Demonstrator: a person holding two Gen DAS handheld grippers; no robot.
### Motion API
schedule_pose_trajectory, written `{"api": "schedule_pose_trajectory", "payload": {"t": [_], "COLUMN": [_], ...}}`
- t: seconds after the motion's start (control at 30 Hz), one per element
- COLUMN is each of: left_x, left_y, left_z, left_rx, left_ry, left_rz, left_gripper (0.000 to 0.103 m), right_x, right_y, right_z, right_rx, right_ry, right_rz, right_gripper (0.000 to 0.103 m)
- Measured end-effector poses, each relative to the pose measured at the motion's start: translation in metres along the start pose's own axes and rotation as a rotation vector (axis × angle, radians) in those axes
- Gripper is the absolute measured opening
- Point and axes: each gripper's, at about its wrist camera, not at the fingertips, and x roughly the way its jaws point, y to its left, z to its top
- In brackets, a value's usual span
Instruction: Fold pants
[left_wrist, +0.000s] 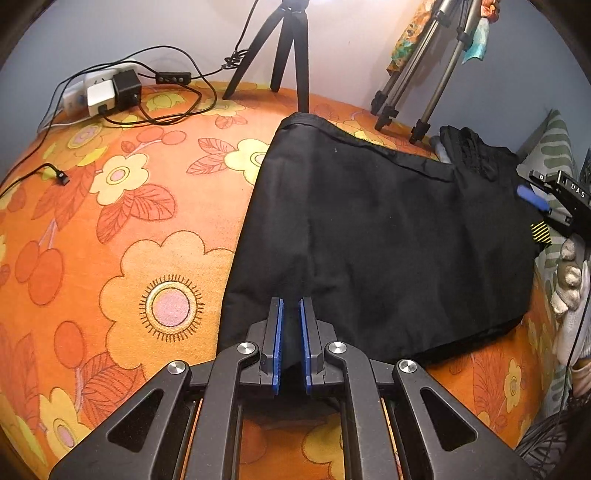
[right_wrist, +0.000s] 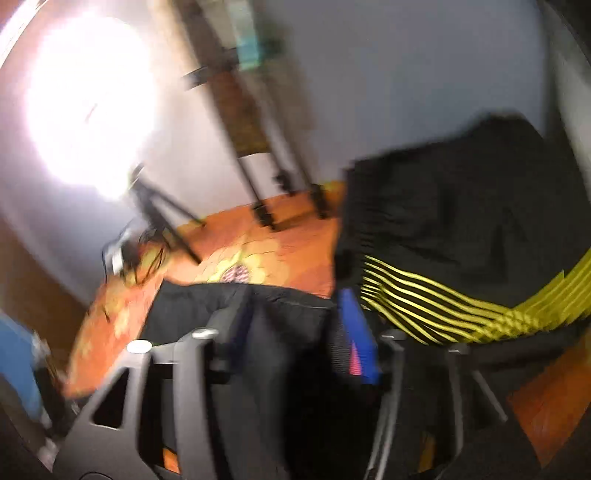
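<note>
Nearest the left wrist camera, the left gripper had its blue-padded fingers drawn close, with only a narrow gap between them. A fold of black cloth filled that gap, so the fingers were pinching the near edge of the black pants.

The pants lay spread across the orange flowered bed cover, folded over on themselves, running from the left gripper toward the far right. Their far hem lay close to the feet of the tripods. A patch of yellow stripes showed at the right edge of the cloth.

At that right edge the right gripper came in from the side, one blue finger lying against the dark fabric. A gloved hand showed just below it.

The right wrist view was heavily blurred. There the right gripper appeared to have its fingers spread wide, one blue pad standing beside the yellow-striped part of the pants. Black cloth lay between and around the fingers, but whether they gripped it could not be told.

Farther off stood a black tripod and a silver tripod by the wall. To the far left, a power strip with chargers sat among tangled cables.
</note>
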Motion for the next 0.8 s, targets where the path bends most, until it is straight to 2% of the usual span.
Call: {"api": "schedule_pose_trajectory", "payload": {"t": [0.07, 0.17, 0.23, 0.3, 0.33, 0.4, 0.43, 0.57, 0.63, 0.73, 0.8], "left_x": [0.0, -0.003, -0.008, -0.013, -0.015, -0.016, -0.015, -0.007, -0.001, 0.017, 0.033], "left_y": [0.001, -0.002, -0.011, -0.026, -0.037, -0.066, -0.077, -0.149, -0.188, -0.24, -0.255], "left_z": [0.001, 0.005, 0.009, 0.016, 0.02, 0.025, 0.027, 0.044, 0.051, 0.059, 0.062], "left_rx": [-0.008, -0.011, -0.002, 0.014, 0.027, 0.067, 0.079, 0.155, 0.217, 0.317, 0.34], "left_ry": [0.001, -0.009, -0.027, -0.044, -0.051, -0.044, -0.043, -0.039, -0.043, -0.039, -0.03], "left_rz": [-0.004, -0.002, -0.03, -0.064, -0.089, -0.158, -0.177, -0.26, -0.277, -0.246, -0.209], "left_gripper": [0.007, 0.007, 0.007, 0.007, 0.008, 0.026, 0.038, 0.04, 0.047, 0.05, 0.05], "right_x": [0.002, 0.006, 0.008, 0.007, 0.004, -0.006, -0.01, -0.033, -0.04, -0.051, -0.057], "right_y": [-0.014, -0.022, -0.023, -0.024, -0.025, -0.031, -0.032, -0.039, -0.045, -0.06, -0.07], "right_z": [0.001, -0.003, -0.009, -0.012, -0.014, -0.013, -0.012, -0.009, -0.008, -0.006, -0.004], "right_rx": [0.058, 0.079, 0.089, 0.095, 0.103, 0.106, 0.098, 0.053, 0.048, 0.06, 0.08], "right_ry": [0.041, 0.108, 0.148, 0.16, 0.16, 0.145, 0.134, 0.098, 0.097, 0.08, 0.073], "right_rz": [0.042, 0.107, 0.143, 0.144, 0.141, 0.133, 0.121, 0.075, 0.068, 0.056, 0.062], "right_gripper": [0.055, 0.055, 0.055, 0.055, 0.055, 0.055, 0.055, 0.055, 0.055, 0.055, 0.055]}}
